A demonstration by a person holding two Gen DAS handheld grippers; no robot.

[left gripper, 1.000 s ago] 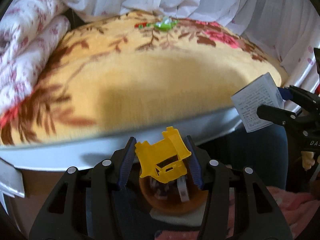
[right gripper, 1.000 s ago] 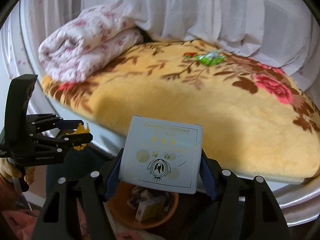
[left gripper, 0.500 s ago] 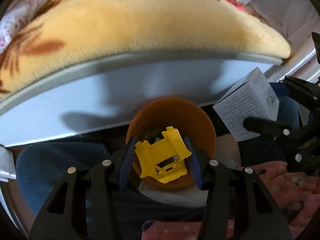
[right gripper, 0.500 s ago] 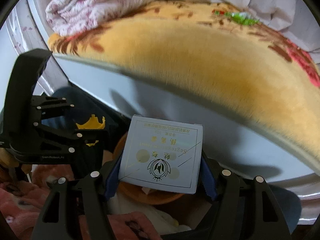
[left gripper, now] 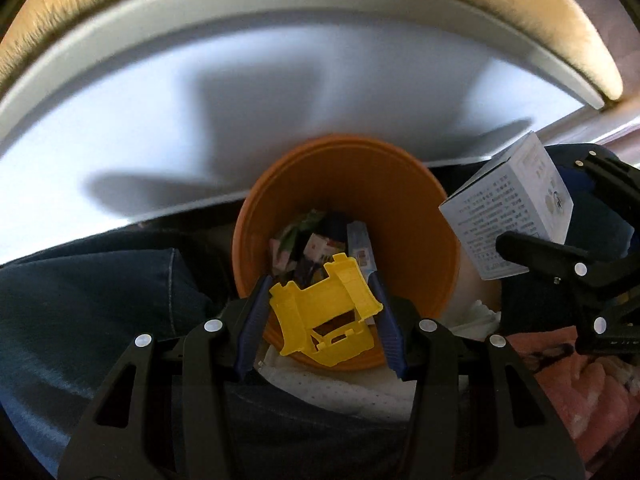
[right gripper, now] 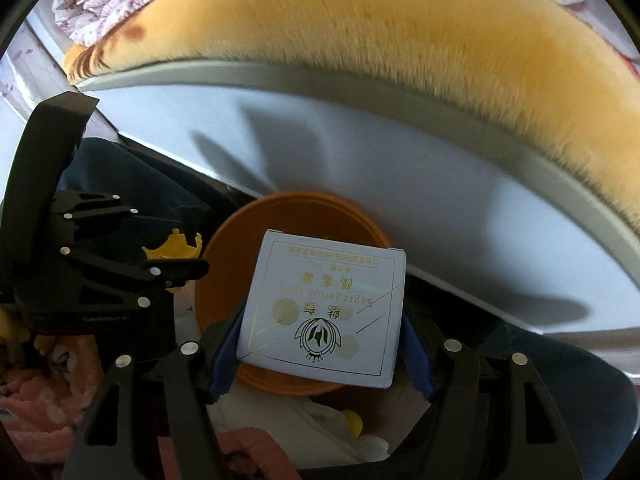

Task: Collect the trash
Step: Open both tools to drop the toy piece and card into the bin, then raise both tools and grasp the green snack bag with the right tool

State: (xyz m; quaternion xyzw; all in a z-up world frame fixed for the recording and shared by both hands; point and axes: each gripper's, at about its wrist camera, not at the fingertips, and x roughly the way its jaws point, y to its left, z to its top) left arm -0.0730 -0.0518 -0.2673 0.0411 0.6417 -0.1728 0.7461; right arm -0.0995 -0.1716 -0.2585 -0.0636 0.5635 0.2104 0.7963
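Yellow plastic piece (left gripper: 326,316) is clamped in the left tongs (left gripper: 320,320), right over the orange bin (left gripper: 400,184) that's already got some trash in it. White box (right gripper: 324,308) is pinched in the right tongs (right gripper: 320,344) above the same bin beside the bed (right gripper: 360,20). Neither's dropped yet, so letting go is what's left.

I see a moulded yellow plastic piece (left gripper: 326,320), smooth with a slight sheen. The white box (right gripper: 322,312) looks like coated card, satin, with thin gold printing. The orange bin (left gripper: 404,216) reads as smooth, faintly glossy plastic. My gripper arms are matt black plastic with shiny metal rivets and ribbed blue pads (left gripper: 250,330). The blanket (right gripper: 400,28) is deep fuzzy plush; the bed frame (right gripper: 380,152) beneath it looks smooth and matt.
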